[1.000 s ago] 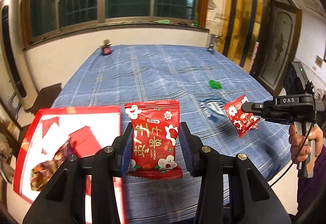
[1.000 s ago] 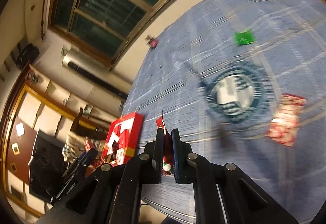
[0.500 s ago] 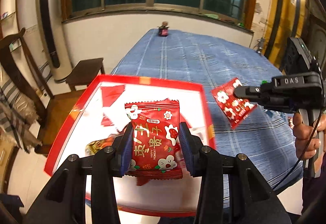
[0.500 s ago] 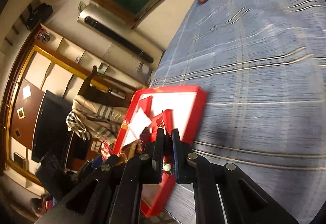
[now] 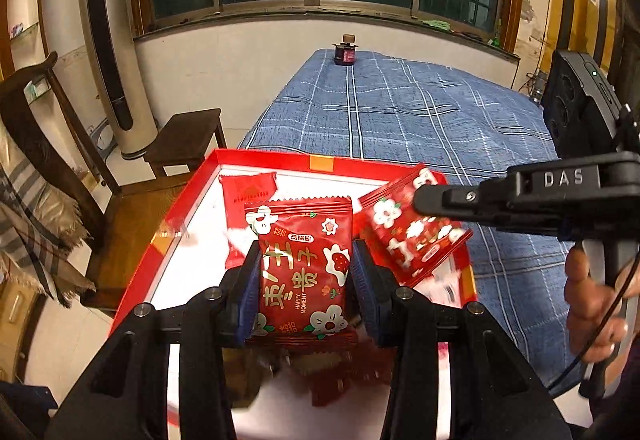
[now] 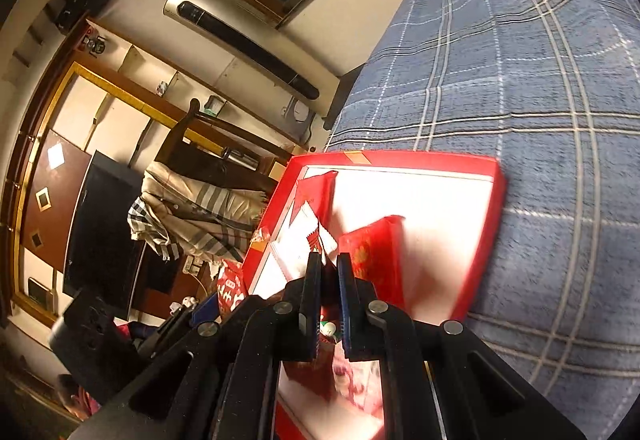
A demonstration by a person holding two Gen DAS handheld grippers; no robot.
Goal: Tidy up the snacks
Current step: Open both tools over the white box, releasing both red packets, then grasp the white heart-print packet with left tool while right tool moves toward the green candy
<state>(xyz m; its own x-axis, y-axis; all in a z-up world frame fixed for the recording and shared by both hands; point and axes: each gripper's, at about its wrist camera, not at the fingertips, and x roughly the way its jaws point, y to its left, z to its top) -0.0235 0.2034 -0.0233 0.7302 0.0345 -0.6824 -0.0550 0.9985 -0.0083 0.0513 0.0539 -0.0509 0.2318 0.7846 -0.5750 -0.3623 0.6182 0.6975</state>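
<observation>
Left hand-held gripper (image 5: 305, 282): clamping a red snack packet (image 5: 305, 268) by its two side edges, holding it upright above the near half of the red tray (image 5: 320, 162).

Right hand-held gripper (image 6: 329, 290): pinching a second red packet (image 5: 412, 236) by its edge, jaws almost together on the thin film, dangling it tilted over the tray's right side; seen from the left wrist reaching in from the right, a hand (image 5: 592, 304) gripping its handle.

Tray: sitting at the near left corner of the desk (image 5: 420, 111), blue checked cloth covering it. Already lying inside: a plain red packet (image 5: 249, 199) toward the far wall, some white wrappers (image 6: 298, 240) along the left wall, darker packets at the near end, too blurred for counting.

Progress, judging by layout: several snacks already gathered, two more being carried over the tray and not yet dropped. Remaining for this pair: opening both jaws above bare tray floor. Cloth beyond the tray showing no loose snacks in either view, only a small jar (image 5: 345, 51) at the far edge; parts of the desk lying out of frame, so unable to tell whether anything is left.
</observation>
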